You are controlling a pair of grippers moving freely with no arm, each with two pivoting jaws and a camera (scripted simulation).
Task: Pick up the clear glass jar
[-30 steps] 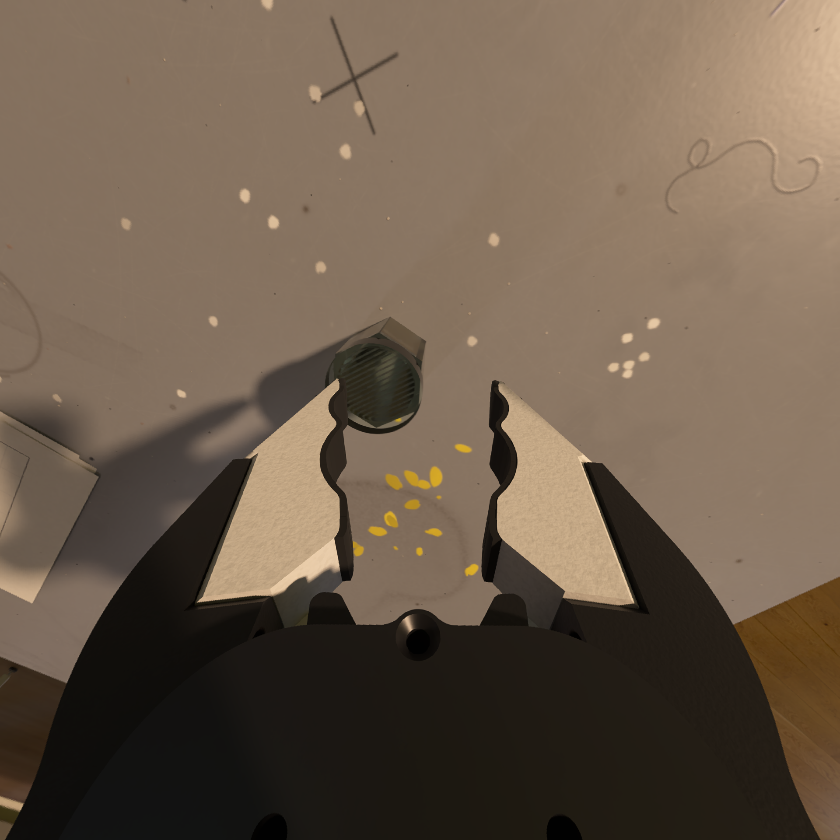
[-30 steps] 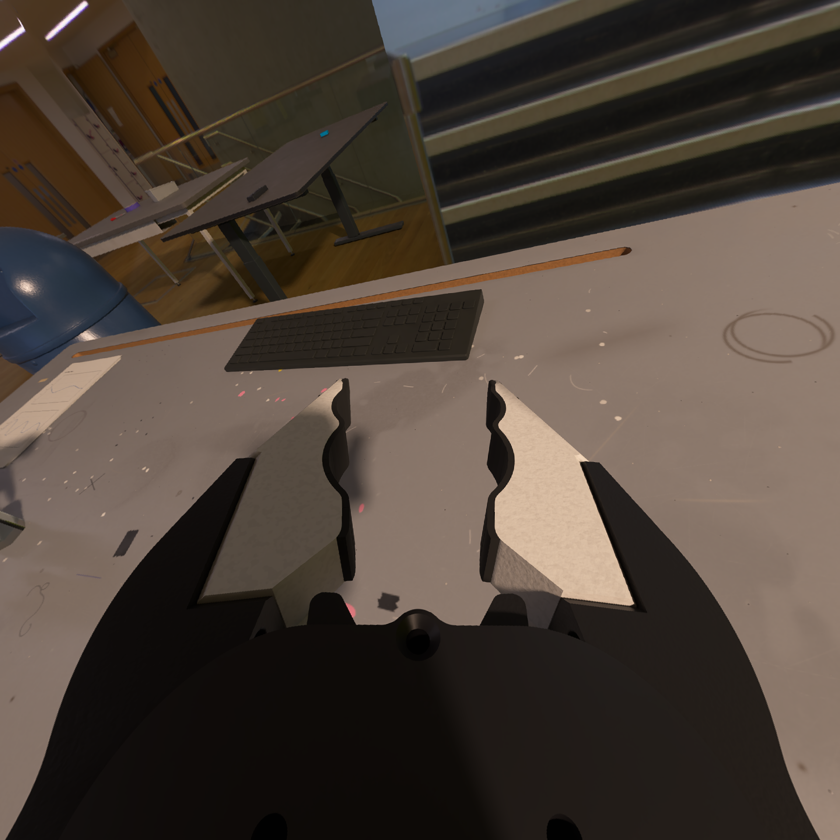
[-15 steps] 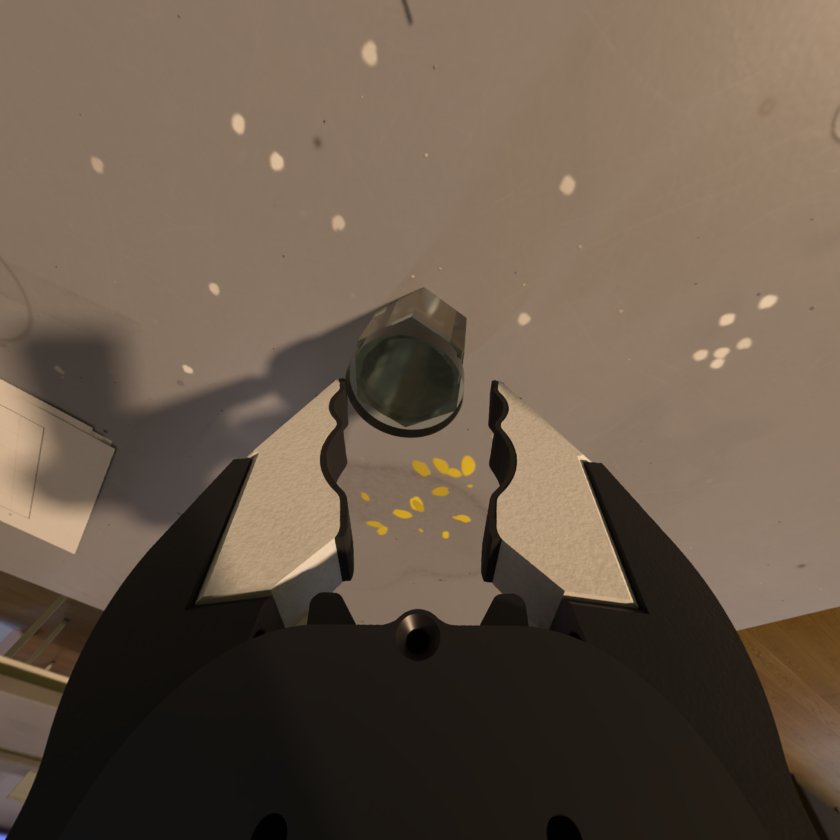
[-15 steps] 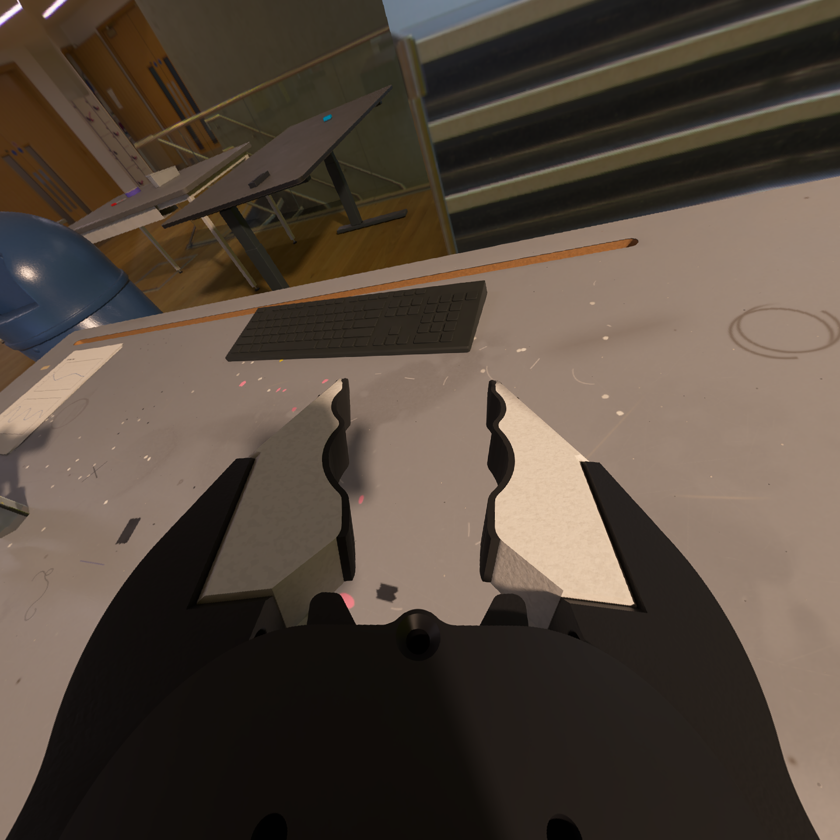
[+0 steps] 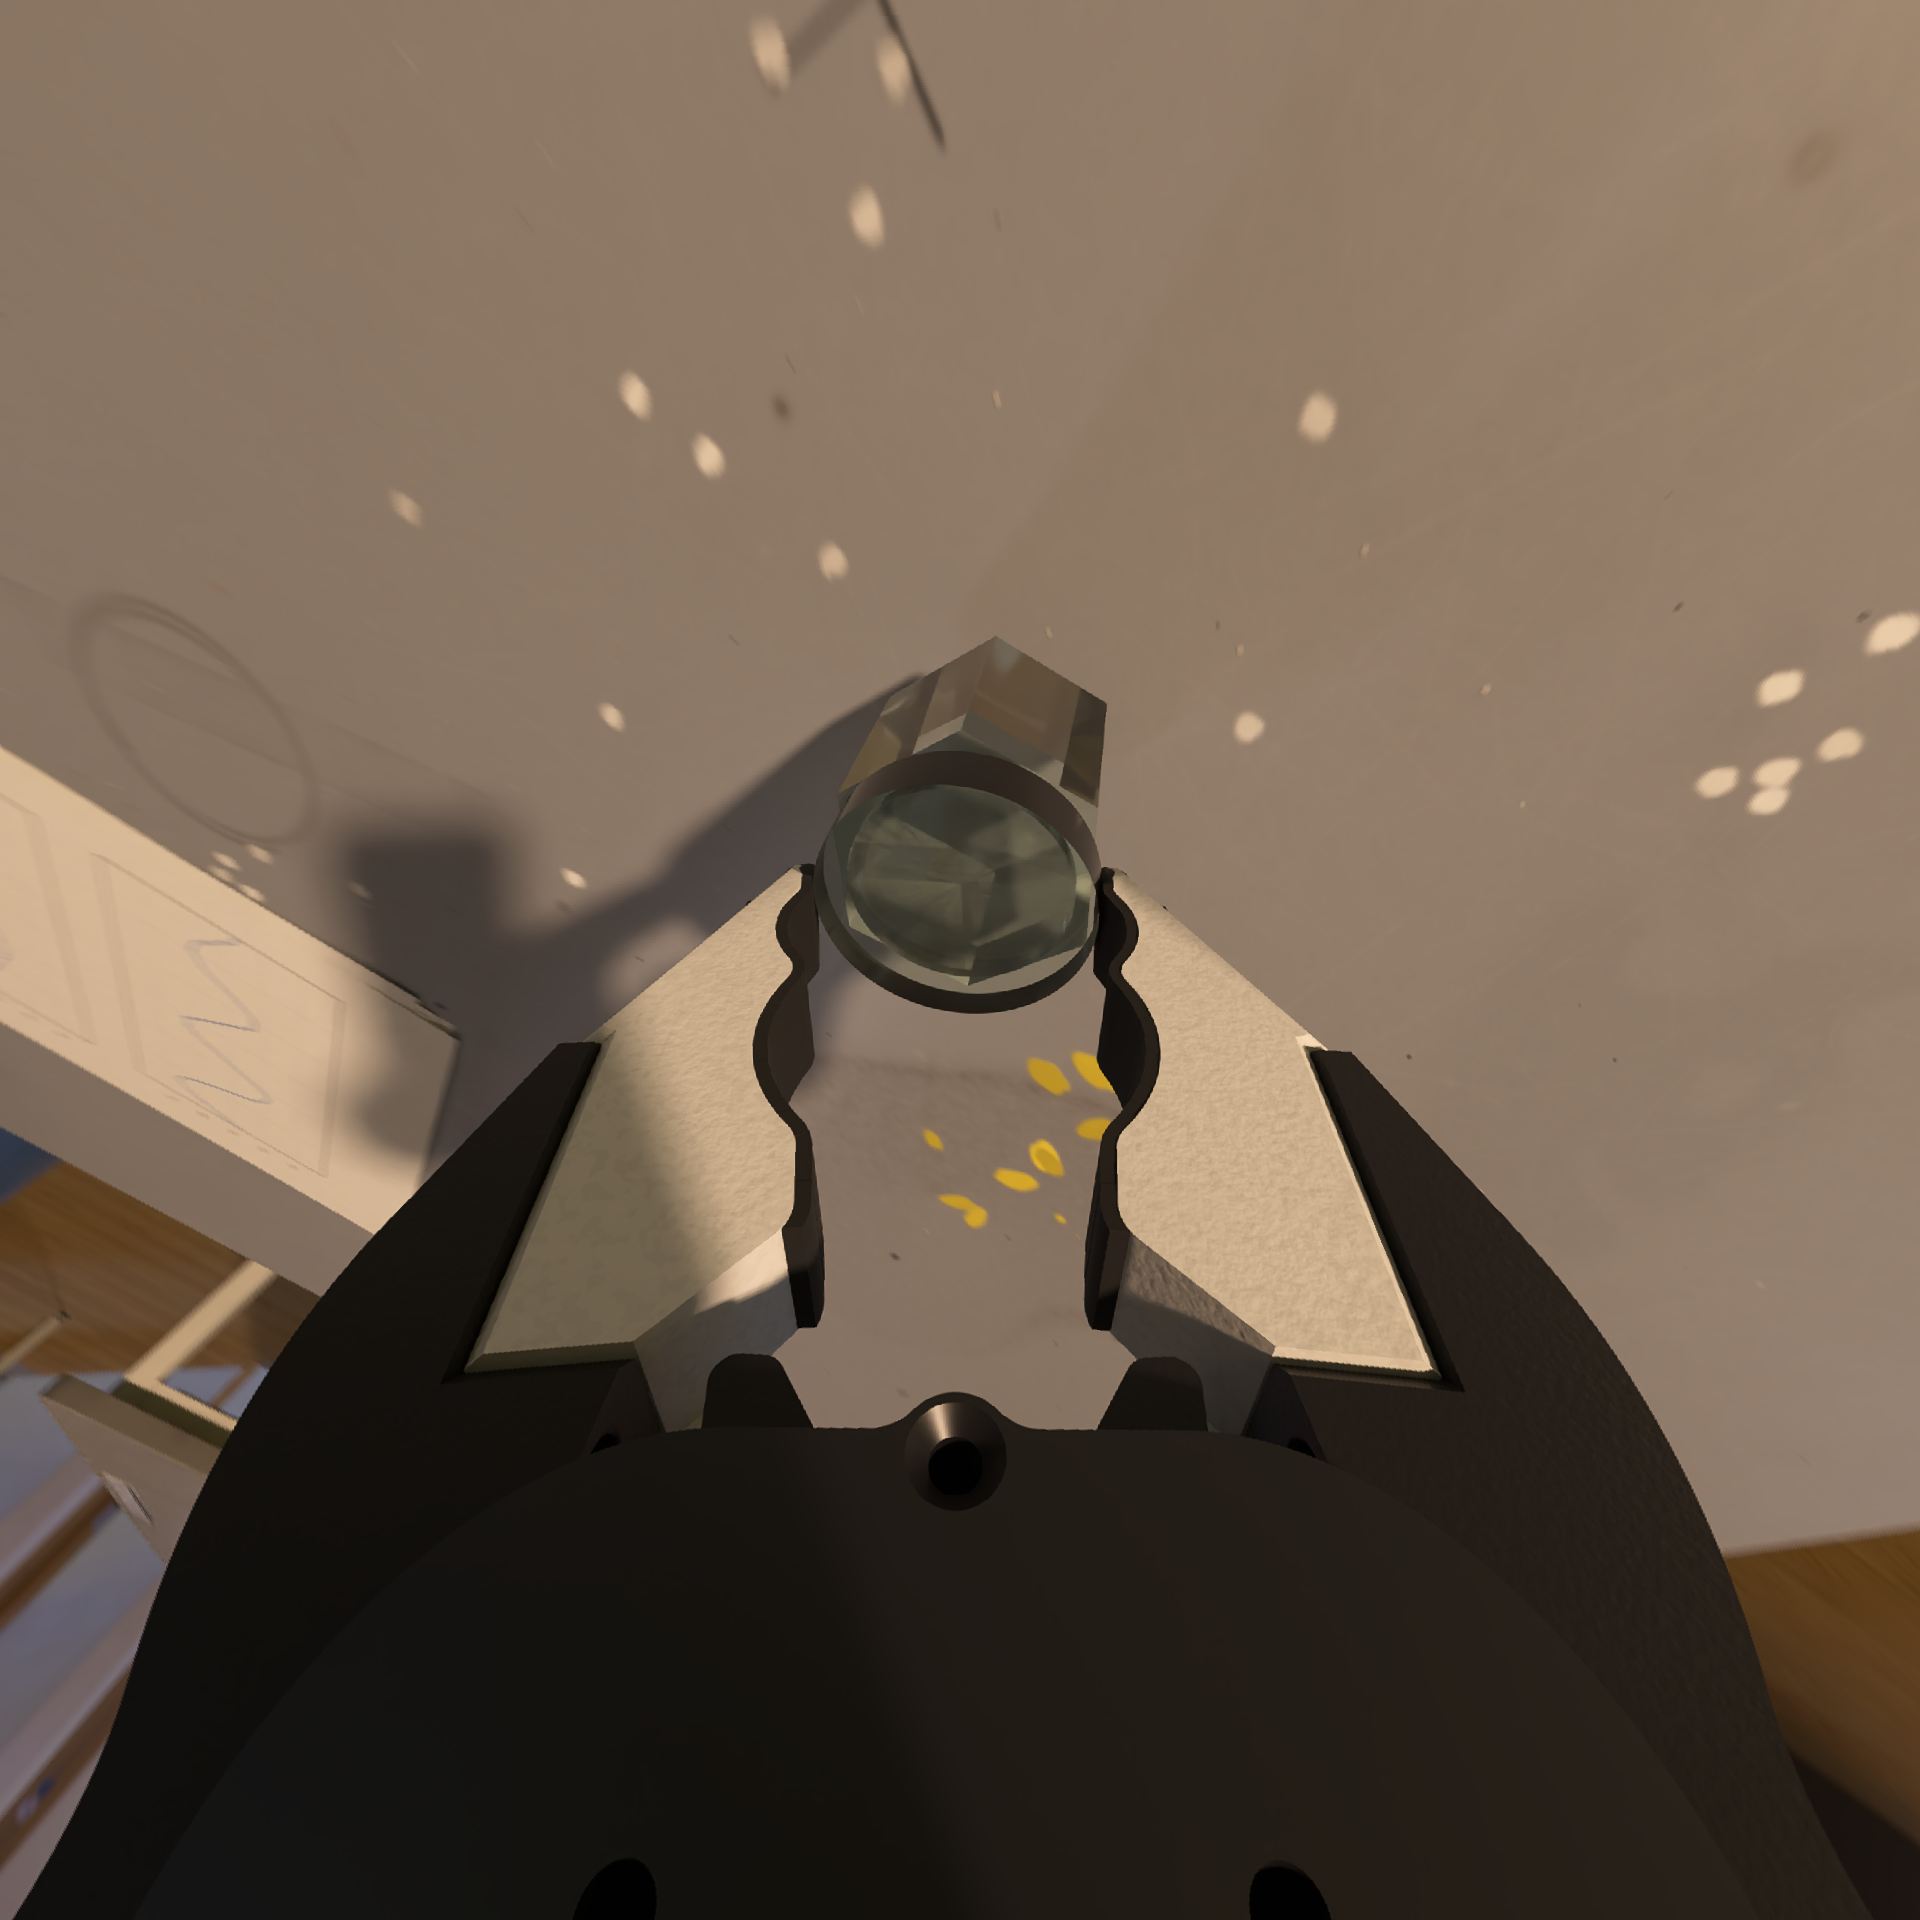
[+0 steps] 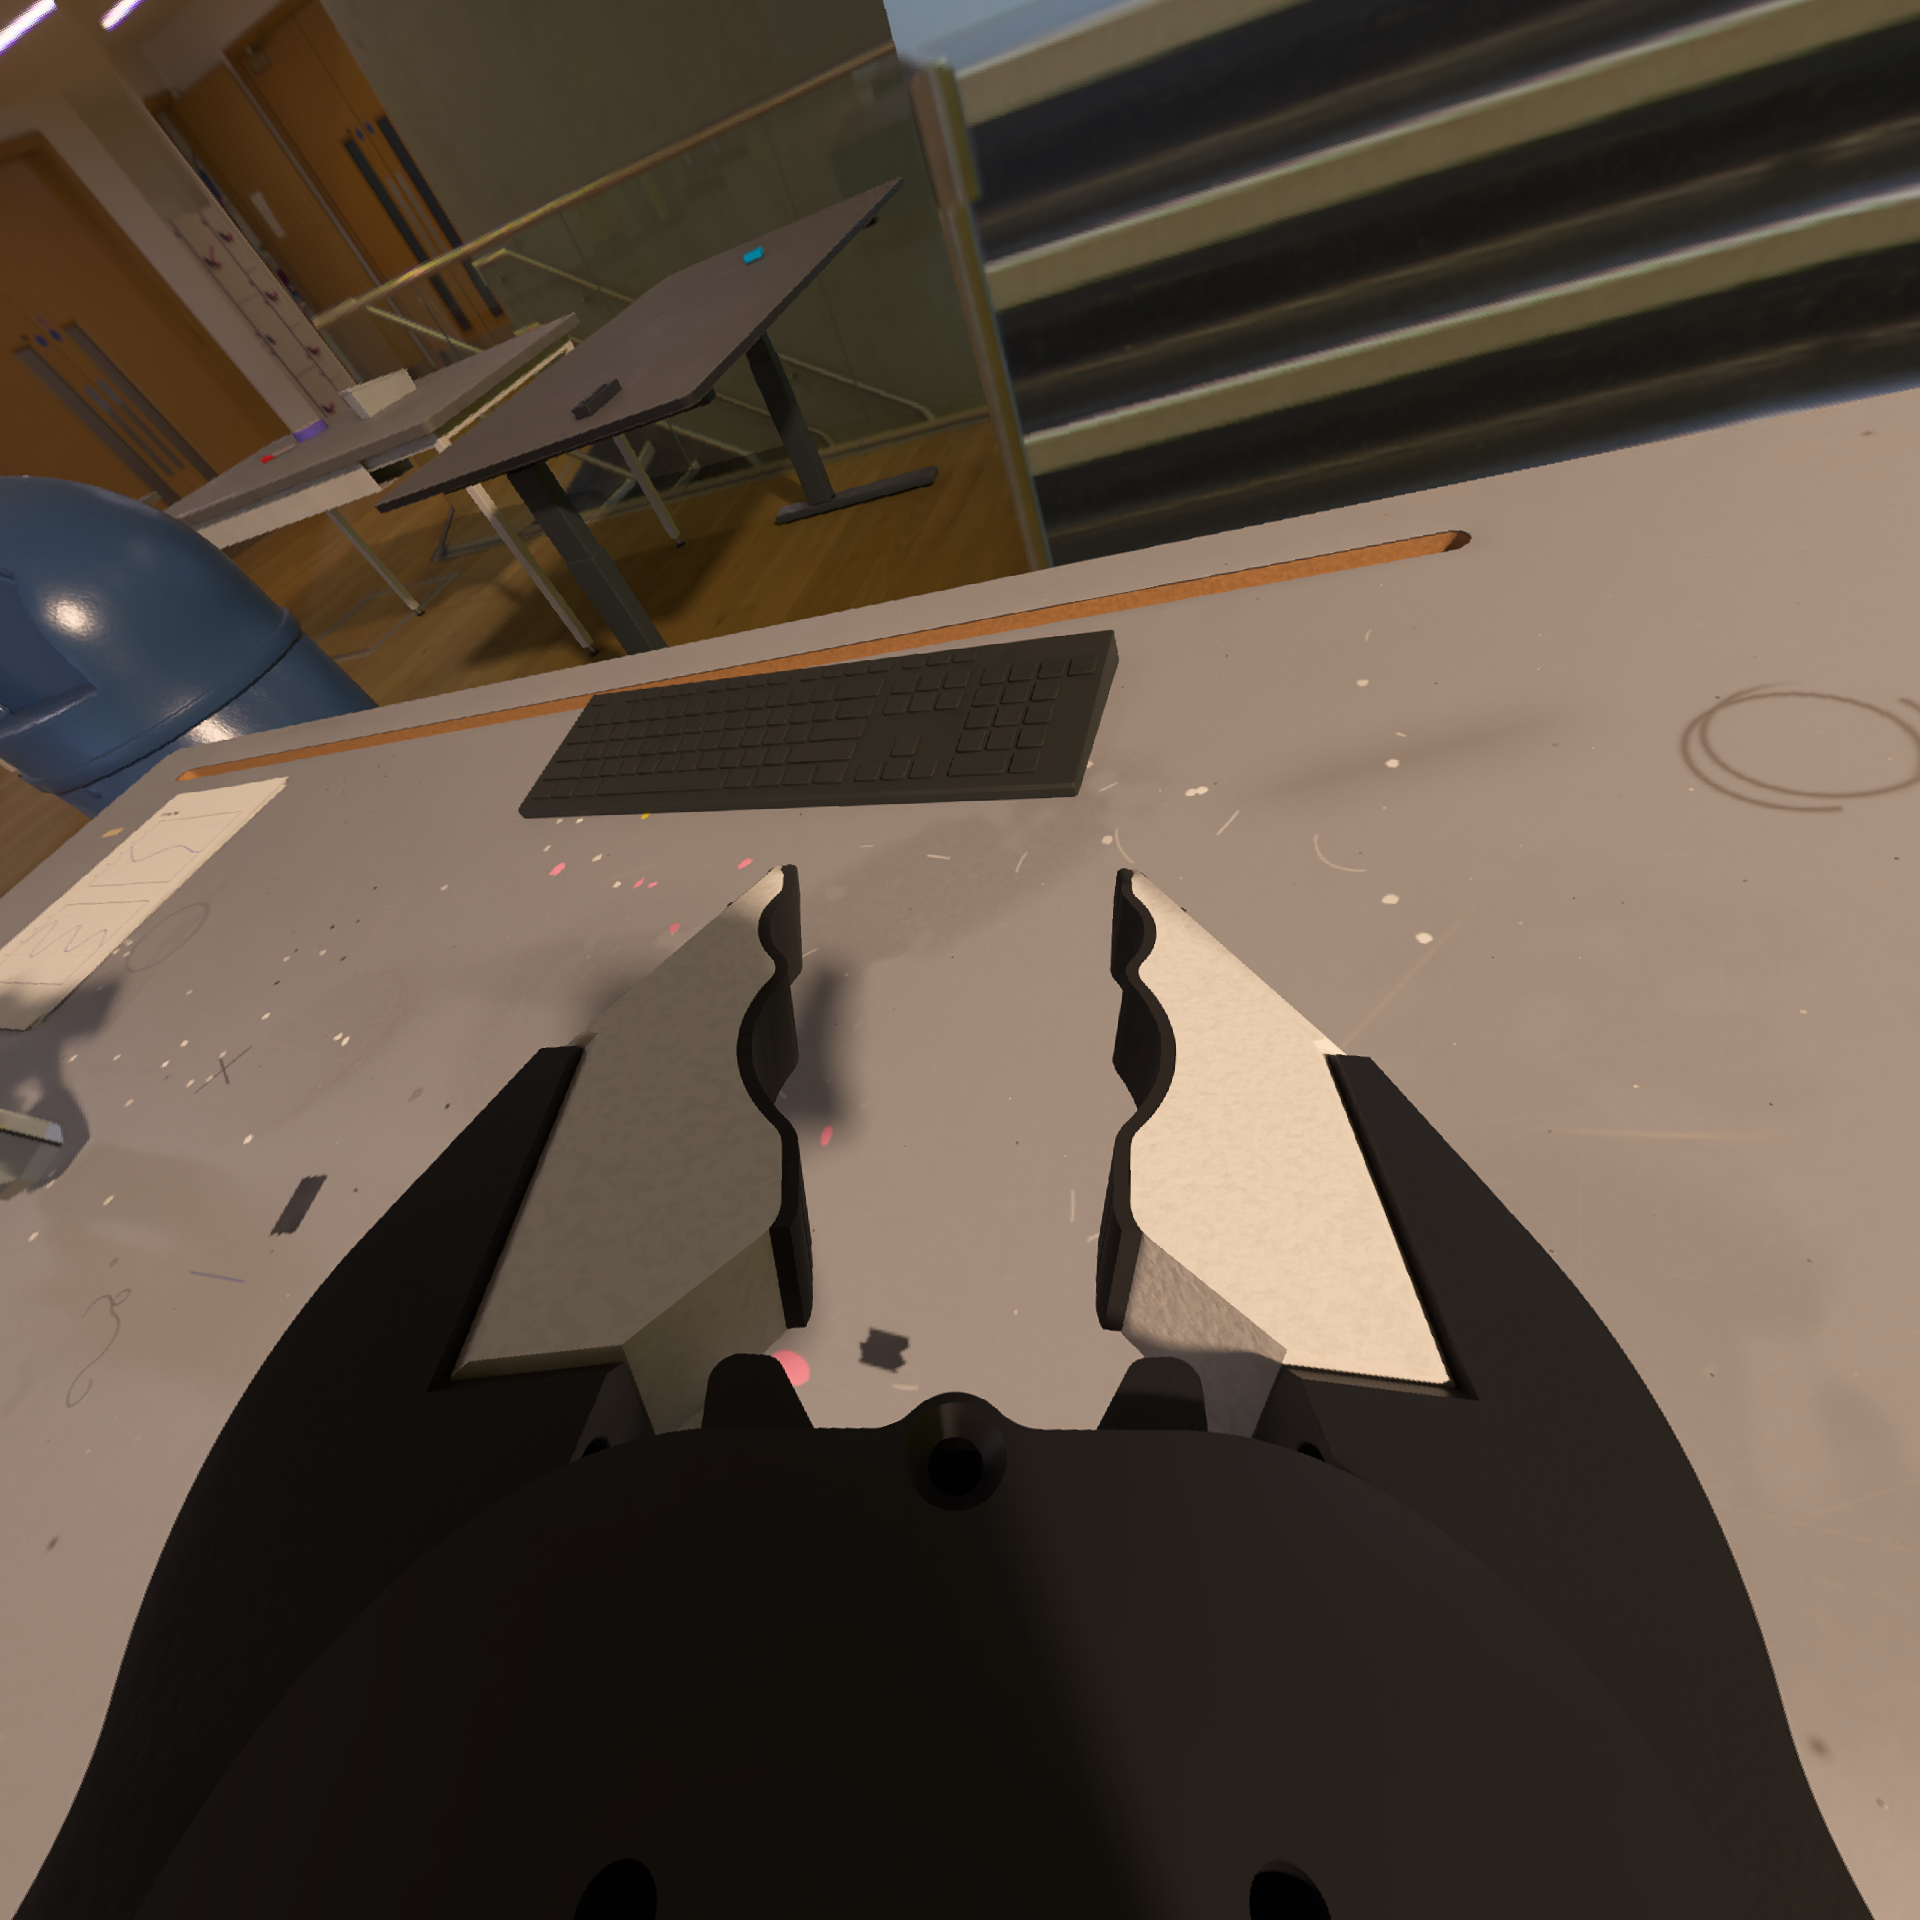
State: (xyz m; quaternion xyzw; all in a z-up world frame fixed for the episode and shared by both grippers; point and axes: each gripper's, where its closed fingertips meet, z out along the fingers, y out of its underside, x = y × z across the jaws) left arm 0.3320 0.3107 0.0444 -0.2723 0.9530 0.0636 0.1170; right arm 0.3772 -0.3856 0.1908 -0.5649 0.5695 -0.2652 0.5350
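Both fingertips of your left gripper [image 5: 956, 894] now flank the clear glass jar [image 5: 961, 894], jaws spread, closer than before. Your right gripper [image 6: 956, 894] hangs spread short of the keyboard [image 6: 831, 727]. Paper [image 5: 177, 997] lies left.

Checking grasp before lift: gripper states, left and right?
Left gripper: open, fingertips flanking the clear glass jar, not clamped.
Right gripper: open, holding nothing.

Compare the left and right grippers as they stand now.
The left gripper points steeply down at the table, while the right gripper looks out across it toward the keyboard. The left has the jar between its fingertips; the right has only bare table between its own. Whether the left's fingers touch the jar is unclear. Both are open, black with pale fingers.
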